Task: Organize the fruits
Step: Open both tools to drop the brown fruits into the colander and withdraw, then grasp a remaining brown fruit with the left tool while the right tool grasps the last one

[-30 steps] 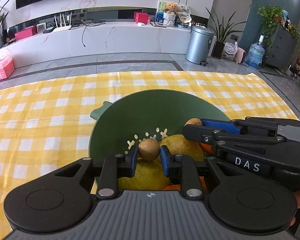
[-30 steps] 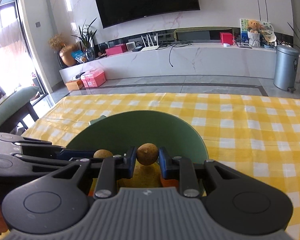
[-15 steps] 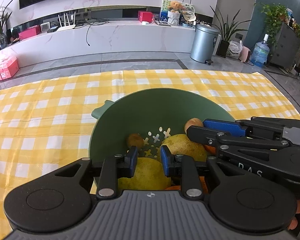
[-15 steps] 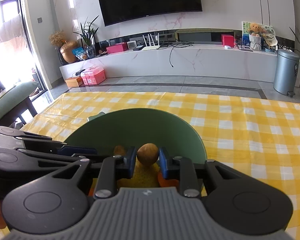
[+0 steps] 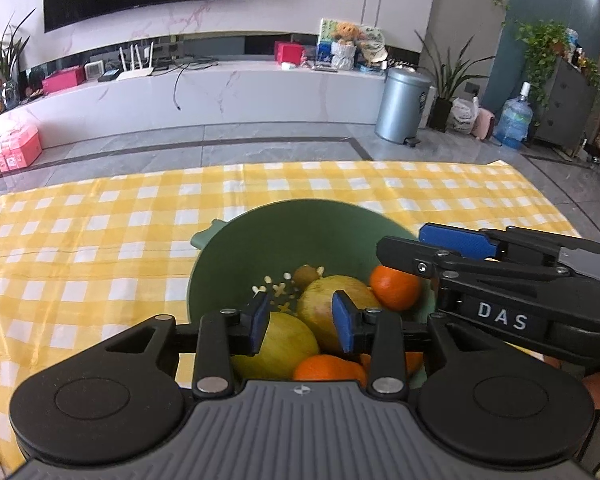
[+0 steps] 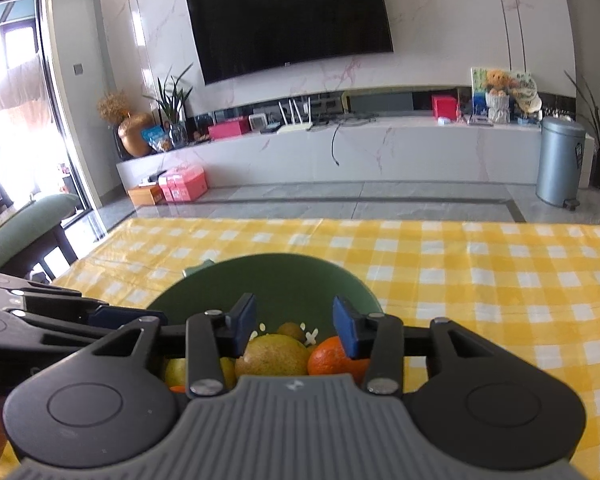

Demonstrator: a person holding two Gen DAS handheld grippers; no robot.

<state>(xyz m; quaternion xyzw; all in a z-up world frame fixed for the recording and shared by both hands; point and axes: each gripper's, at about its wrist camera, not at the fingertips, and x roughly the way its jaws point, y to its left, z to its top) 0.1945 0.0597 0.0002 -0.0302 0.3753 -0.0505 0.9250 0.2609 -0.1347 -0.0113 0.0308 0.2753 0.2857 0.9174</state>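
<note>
**Fruit gathered in the green bowl**

Both grippers are hovering over the green bowl (image 5: pixel 236 240) on the checked tablecloth (image 5: pixel 80 240). The left gripper (image 5: pixel 302 322) and right gripper (image 6: pixel 294 320) are each opening, nothing between their jaws. An orange (image 5: pixel 394 286), yellow-green fruits (image 5: pixel 288 340) and a small brown fruit (image 5: pixel 304 274) are lying inside. No loose fruit is showing on the cloth, so the sorting is probably nearly finished.

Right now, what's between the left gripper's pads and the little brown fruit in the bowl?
In the left wrist view, the left gripper, jaws opening and empty, hangs over two yellow-green fruits; they and the bowl's star-shaped drain holes lie before the brown fruit.
</note>
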